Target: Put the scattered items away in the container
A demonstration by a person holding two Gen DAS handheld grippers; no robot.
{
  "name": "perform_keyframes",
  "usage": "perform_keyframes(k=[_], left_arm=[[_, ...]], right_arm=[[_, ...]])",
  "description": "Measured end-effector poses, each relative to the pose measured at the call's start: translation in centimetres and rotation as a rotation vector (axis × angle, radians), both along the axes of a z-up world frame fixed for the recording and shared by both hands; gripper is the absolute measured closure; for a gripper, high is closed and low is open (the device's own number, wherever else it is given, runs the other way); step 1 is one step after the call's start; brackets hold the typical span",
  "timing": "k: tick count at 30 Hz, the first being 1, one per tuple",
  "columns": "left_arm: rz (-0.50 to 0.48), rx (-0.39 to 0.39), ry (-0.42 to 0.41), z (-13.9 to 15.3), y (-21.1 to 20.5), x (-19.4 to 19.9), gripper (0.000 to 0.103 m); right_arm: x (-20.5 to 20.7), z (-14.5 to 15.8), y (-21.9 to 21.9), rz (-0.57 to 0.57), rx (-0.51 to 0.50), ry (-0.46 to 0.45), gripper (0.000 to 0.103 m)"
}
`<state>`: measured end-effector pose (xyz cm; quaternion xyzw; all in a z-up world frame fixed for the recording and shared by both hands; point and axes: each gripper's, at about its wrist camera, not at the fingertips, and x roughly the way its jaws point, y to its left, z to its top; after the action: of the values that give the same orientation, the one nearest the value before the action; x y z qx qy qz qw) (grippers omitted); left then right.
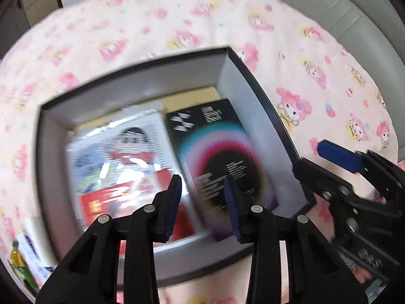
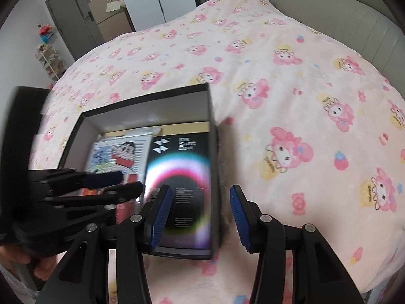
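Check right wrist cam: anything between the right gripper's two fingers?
Yes. In the right wrist view the box's right wall runs between the right gripper's fingers, the black booklet just inside it, the pink blanket outside.

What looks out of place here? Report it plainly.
Nothing looks spilled or damaged. The one oddity: a few loose items, too blurred to identify, lie on the blanket outside the box, beside its near left corner.

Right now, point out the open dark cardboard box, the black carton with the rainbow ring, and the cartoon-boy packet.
open dark cardboard box (image 2: pixel 214 136): right wrist view, right wall.
black carton with the rainbow ring (image 2: pixel 182 177): right wrist view, printed face.
cartoon-boy packet (image 1: pixel 131 147): left wrist view, picture.
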<state>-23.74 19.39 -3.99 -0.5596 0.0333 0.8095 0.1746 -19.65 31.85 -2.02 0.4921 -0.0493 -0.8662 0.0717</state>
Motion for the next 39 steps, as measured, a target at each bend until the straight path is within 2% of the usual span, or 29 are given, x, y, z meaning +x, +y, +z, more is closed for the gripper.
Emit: perform_keyframes(k=[4,5,7,11,15,19,26,31,39], left_arm=[[0.039,-0.010,0.064,3.0,-4.5,2.4,0.061],[0.058,-0.015,0.084,3.5,-5.3,2.8,0.056],[0.101,-0.037,0.124,4.2,-6.5,3.4,0.051],[0.172,-0.066,0.216,6.0,-8.9,4.3,0.033],[0.217,-0.045,0.267,7.7,-11.4,5.5,0.015],[0.237,-0.033,0.301,8.7,-12.5,6.5,0.014],[0.261,-0.010,0.345,10.0,-13.5,8.9,0.013],[0.298,-0.024,0.374,10.6,-15.1,11.4,0.012],[0.389,-0.055,0.378,10.2,-19.8,15.8,0.010]], right_arm=[[0.3,1.0,-2.7,0.040,0.004,0.018,0.059],[0.4,1.2,-3.3,0.048,0.009,0.024,0.058],[0.6,1.7,-4.7,0.060,0.017,0.036,0.056],[0.6,2.8,-6.5,0.060,0.015,0.053,0.051],[0.9,4.1,-7.8,0.040,0.029,0.083,0.042],[1.5,5.3,-8.7,0.031,0.042,0.114,0.037],[3.4,6.8,-9.6,0.029,0.053,0.157,0.036],[4.7,7.5,-10.8,0.071,0.043,0.169,0.036],[7.2,7.4,-15.9,0.189,0.030,0.181,0.036]])
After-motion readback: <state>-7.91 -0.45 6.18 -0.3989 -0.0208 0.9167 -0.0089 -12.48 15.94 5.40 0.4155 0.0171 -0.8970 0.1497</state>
